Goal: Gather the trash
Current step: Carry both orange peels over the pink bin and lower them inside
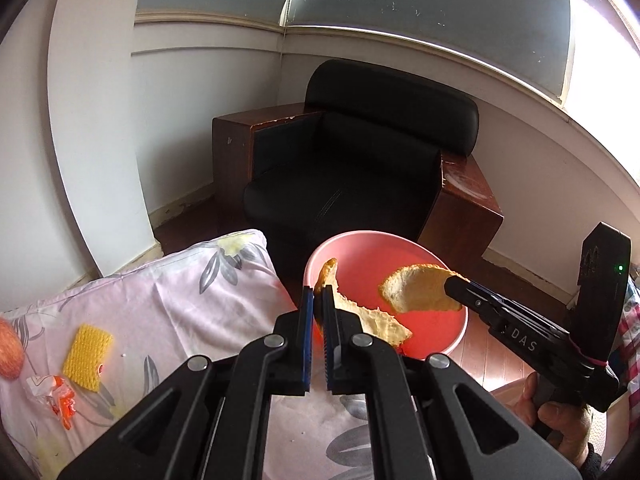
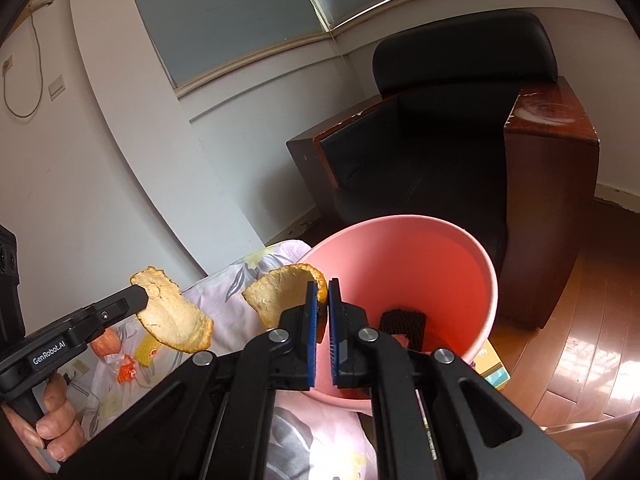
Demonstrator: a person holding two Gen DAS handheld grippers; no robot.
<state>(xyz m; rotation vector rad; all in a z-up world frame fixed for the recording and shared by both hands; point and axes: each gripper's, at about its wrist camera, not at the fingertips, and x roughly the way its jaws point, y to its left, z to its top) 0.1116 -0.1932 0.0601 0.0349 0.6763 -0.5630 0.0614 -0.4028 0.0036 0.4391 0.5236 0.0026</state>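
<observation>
1. Above the pink bin (image 1: 452,334), the left gripper (image 1: 319,302) has its jaws clamped on an orange peel (image 1: 372,320).
2. The right gripper (image 2: 323,294) pinches another peel (image 2: 276,294) beside the bin's near-left rim.
3. On the bed (image 1: 172,300) at left lie a yellow foam net (image 1: 87,356) and a wrapper (image 1: 56,396).

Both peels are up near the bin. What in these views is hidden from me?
- Pink bin floor: right view, right gripper covers it; a dark item shows partly.
- Orange wrapper print: left view, too small.
- Red fruit: left view, edge cuts it.

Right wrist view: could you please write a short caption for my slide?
Both grippers hold orange peel near a pink bin beside a floral-sheeted bed.
</observation>
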